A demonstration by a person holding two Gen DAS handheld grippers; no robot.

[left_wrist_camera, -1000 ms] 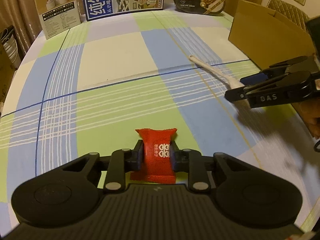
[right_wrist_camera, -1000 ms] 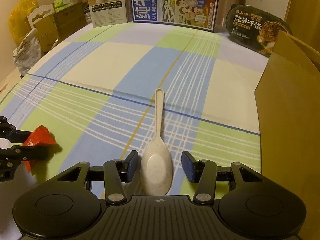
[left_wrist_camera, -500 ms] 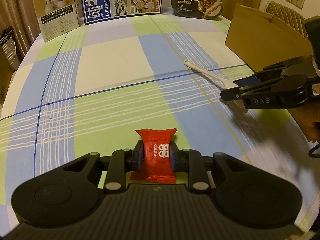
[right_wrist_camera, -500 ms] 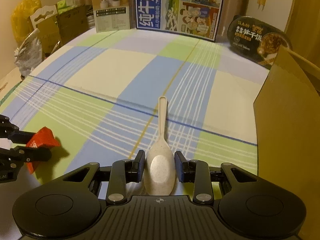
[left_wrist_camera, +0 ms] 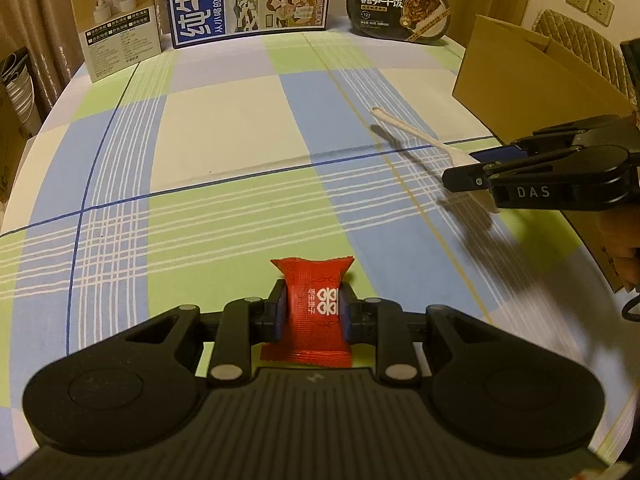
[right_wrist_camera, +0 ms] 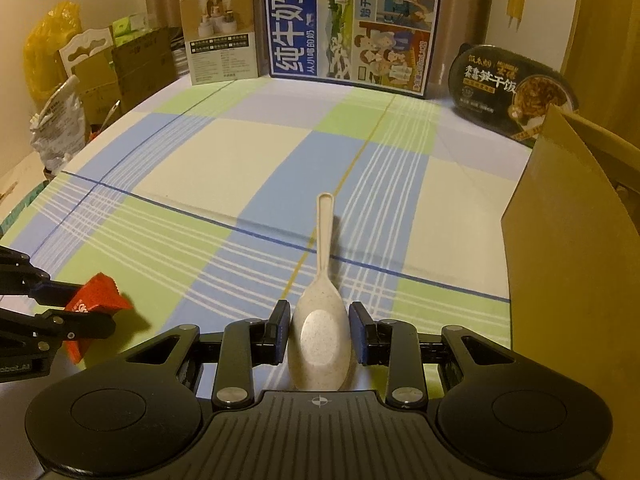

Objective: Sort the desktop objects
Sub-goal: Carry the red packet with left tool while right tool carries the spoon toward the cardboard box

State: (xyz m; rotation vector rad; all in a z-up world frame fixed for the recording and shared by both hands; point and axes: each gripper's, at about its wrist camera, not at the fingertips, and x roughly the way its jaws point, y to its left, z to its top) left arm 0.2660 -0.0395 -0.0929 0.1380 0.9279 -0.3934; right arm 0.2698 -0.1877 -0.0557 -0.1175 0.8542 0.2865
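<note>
Since a second ago, the right gripper [right_wrist_camera: 319, 333] has closed from a wide gap to pads pressing the bowl of the beige spoon [right_wrist_camera: 320, 320], and the spoon's shadow now falls apart from its handle, so it hangs above the plaid tablecloth [right_wrist_camera: 260, 152]. From the right wrist view the spoon's bowl sits squarely between the blue pads, its handle pointing off toward 12 o'clock. The left gripper [left_wrist_camera: 313, 314] is clamped on the red candy packet [left_wrist_camera: 312, 312], which stands upright between its pads with its crimped top edge reaching toward 12 o'clock. In the left wrist view the right gripper shows at 3 o'clock, with the spoon's handle running out from it toward 10 o'clock. In the right wrist view the left gripper and the packet appear at 9 o'clock. A brown cardboard box [right_wrist_camera: 568, 248] stands at 3 o'clock of the spoon, near it. At the table's far edge stand a blue milk carton box [right_wrist_camera: 352, 28], a small tan box [right_wrist_camera: 218, 40] and a black meal tub [right_wrist_camera: 512, 88].
</note>
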